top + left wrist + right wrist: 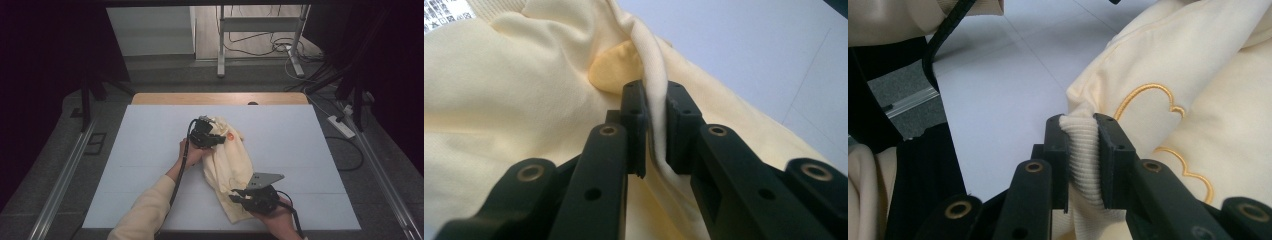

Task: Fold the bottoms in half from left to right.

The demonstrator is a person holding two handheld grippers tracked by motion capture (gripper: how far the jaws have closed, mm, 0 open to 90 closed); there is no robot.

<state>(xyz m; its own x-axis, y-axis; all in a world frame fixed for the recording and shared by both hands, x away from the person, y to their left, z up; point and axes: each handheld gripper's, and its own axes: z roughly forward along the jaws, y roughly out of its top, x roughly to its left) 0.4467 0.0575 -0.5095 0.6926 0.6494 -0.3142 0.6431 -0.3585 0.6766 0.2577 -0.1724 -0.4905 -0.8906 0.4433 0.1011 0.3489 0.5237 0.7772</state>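
Sweater (231, 167) pinched by both grippers' fingers, bare white table (150, 150) around.

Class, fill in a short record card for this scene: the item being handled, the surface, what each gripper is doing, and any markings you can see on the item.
Item: pale yellow knit garment, bunched on the table
Surface: white tabletop with a wooden far edge
Left gripper: fingers shut on a thin fold of the garment
Right gripper: fingers shut on a ribbed edge of the garment
Markings: orange embroidered outline near the right gripper; white printed label near the left gripper, print too small to read
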